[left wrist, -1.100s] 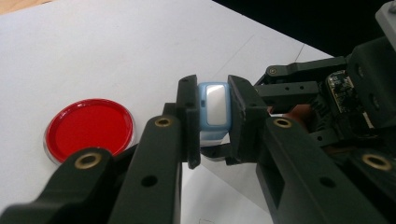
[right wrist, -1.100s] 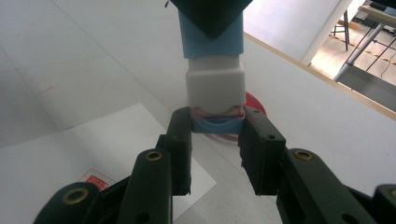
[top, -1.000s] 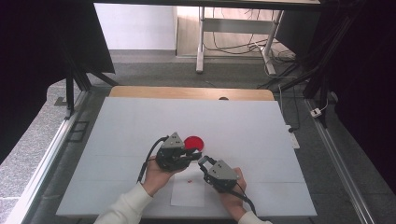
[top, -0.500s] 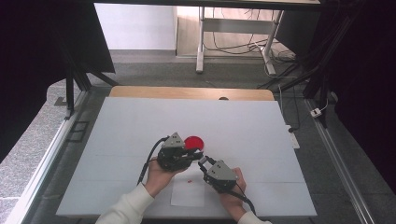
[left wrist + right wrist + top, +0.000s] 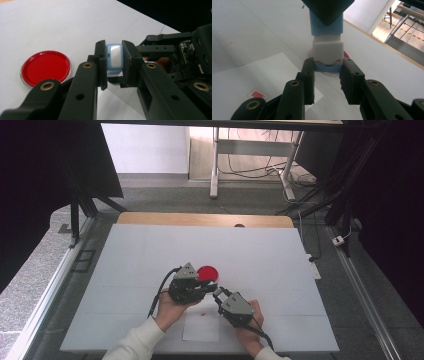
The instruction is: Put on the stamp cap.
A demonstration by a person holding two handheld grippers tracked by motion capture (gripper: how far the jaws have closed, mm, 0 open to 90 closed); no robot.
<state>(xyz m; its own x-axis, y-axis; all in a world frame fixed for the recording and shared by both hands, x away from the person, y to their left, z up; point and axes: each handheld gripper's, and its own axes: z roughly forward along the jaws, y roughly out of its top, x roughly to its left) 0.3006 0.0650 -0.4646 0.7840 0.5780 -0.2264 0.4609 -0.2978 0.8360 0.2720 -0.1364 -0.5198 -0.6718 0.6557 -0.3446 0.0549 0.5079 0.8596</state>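
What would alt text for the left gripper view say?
The left gripper is shut on a small light-blue device with a pale face, held above the white table. A round red lid lies flat on the table at left, and the right gripper reaches in from the right.

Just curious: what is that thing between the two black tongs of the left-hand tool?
A small light-blue block with a white face, clamped between the left tongs, as the left gripper view shows.

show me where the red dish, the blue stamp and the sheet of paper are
red dish (image 5: 45,67), left gripper view, on its red centre
blue stamp (image 5: 115,56), left gripper view, on its pale face between the jaws
paper (image 5: 201,330), high view, on its bare middle
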